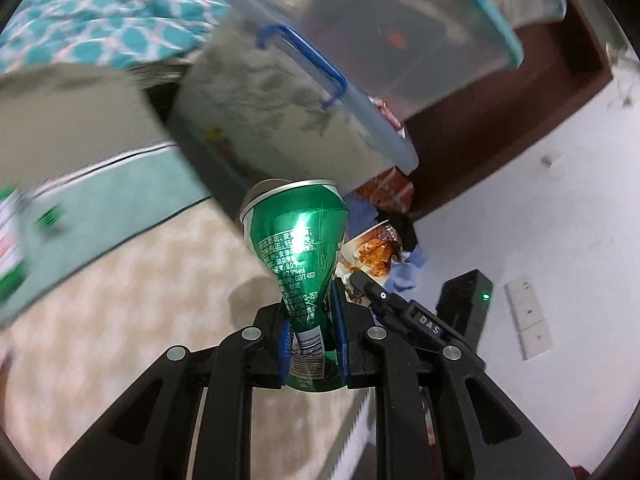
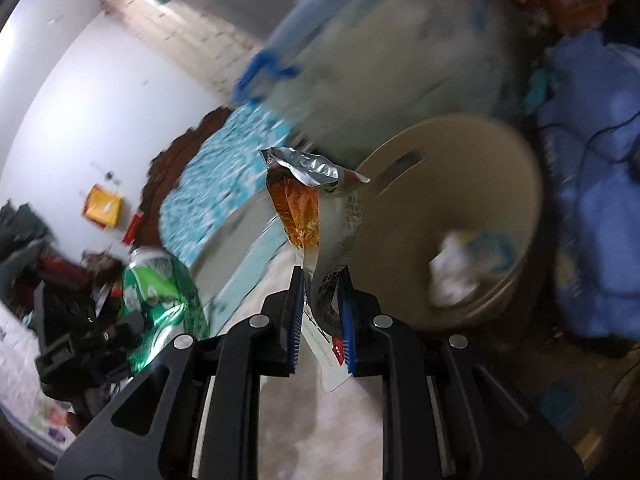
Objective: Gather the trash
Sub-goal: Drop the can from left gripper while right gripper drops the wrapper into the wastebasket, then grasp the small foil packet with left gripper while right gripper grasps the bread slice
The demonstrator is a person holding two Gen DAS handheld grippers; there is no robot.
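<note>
My left gripper (image 1: 313, 320) is shut on a crushed green can (image 1: 298, 240), pinched at its narrow waist, rim pointing away from me. In the right wrist view that same green can (image 2: 160, 292) shows blurred at the lower left, in the other gripper. My right gripper (image 2: 320, 308) is shut on an opened snack wrapper (image 2: 320, 216), silver inside with orange print. Just beyond and right of the wrapper stands a beige round bin (image 2: 520, 184) with crumpled white paper (image 2: 456, 276) inside. The wrapper (image 1: 372, 252) and the other gripper's finger (image 1: 376, 292) appear right of the can in the left wrist view.
A lidded clear storage box with a blue handle (image 1: 304, 56) looms ahead, beside a bed with a teal patterned cover (image 1: 100, 16). Blue cloth (image 2: 592, 184) is piled right of the bin. A black box with a green light (image 1: 468, 300) and a white wall socket (image 1: 528, 316) are at the right.
</note>
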